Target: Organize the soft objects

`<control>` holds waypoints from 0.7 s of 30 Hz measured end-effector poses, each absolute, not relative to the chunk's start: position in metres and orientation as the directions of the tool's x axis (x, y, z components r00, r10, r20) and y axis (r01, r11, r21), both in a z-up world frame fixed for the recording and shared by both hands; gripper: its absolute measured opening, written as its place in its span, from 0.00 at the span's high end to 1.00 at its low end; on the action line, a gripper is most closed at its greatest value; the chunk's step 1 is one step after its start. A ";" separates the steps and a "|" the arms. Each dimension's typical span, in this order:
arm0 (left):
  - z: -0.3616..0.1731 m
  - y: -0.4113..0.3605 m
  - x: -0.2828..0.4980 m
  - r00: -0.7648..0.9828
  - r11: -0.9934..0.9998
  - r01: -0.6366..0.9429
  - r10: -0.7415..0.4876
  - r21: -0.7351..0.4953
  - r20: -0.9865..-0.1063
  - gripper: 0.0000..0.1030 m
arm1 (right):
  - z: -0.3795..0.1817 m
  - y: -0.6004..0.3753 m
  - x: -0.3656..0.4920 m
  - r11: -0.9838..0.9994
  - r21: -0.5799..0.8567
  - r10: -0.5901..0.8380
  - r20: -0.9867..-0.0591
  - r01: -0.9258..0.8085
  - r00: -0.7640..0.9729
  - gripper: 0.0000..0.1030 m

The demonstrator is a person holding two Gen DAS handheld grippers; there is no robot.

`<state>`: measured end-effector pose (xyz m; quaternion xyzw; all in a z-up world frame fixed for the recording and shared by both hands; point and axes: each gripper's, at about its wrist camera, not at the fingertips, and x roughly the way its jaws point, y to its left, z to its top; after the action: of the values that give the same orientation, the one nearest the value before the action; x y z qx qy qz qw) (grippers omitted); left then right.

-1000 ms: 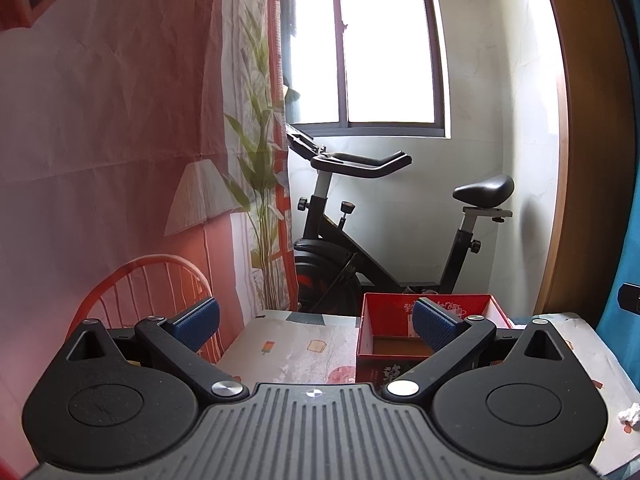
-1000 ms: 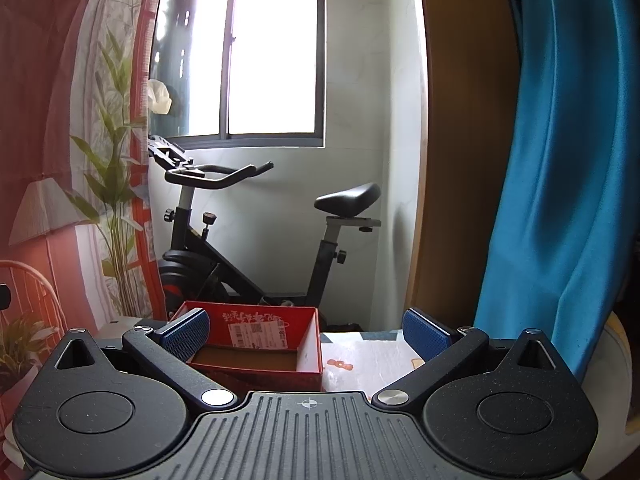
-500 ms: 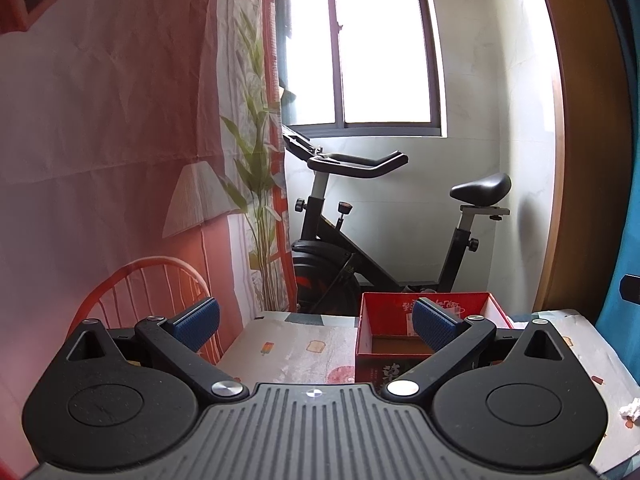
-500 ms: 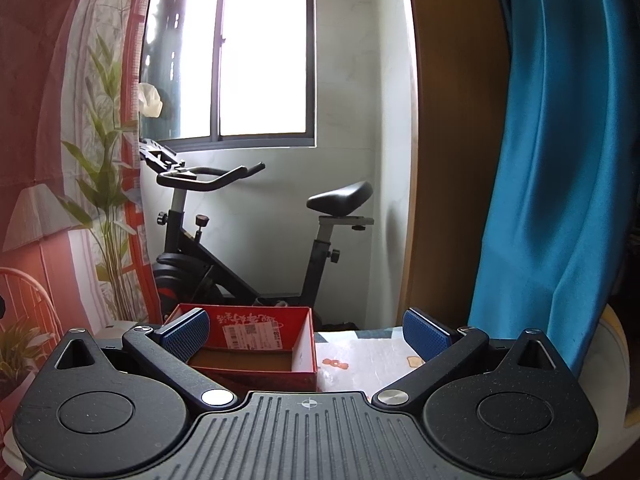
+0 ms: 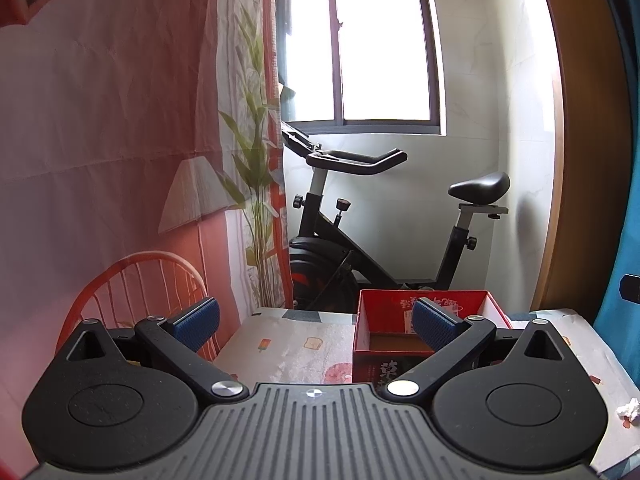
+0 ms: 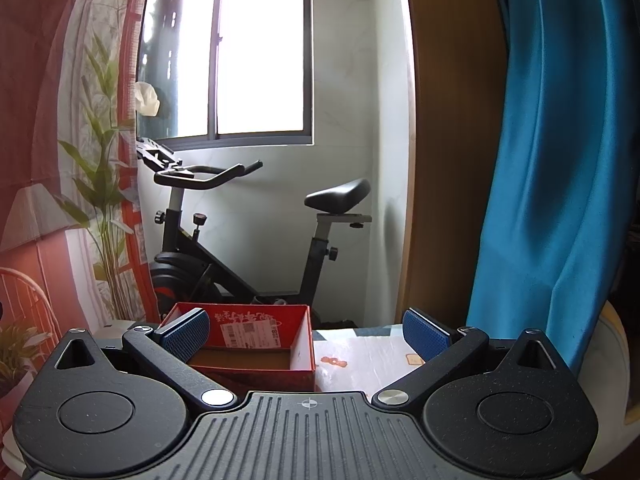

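Fisheye view from the left wrist: the left gripper (image 5: 316,322) is held level above a table (image 5: 288,350) covered with a patterned cloth, its 2 blue-padded fingers (image 5: 198,322) spread wide apart with nothing between them. An open red cardboard box (image 5: 430,334) stands on the table, partly behind the right-hand finger. A small crumpled white tissue (image 5: 627,411) lies at the table's right edge, well apart from the box. An exercise bike (image 5: 384,232) stands under the window behind.

Right wrist view: the right gripper (image 6: 306,336) also has its 2 fingers wide apart, holding nothing. The red box (image 6: 256,344) sits ahead on the left, behind the left-hand finger. A blue curtain (image 6: 560,160) hangs at right.
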<state>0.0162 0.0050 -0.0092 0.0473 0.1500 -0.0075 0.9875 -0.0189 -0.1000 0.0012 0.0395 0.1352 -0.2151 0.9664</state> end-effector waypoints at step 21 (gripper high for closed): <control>-0.009 0.005 0.014 0.958 0.996 0.041 -0.015 0.084 -0.287 0.00 | 0.000 -0.100 -0.021 0.902 0.022 -0.410 -0.267 0.431 0.872 0.00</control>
<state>0.0142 0.0053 -0.0089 0.0446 0.1444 -0.0140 0.9884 -0.0207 -0.1001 -0.0004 0.0404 0.1288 -0.2174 0.9667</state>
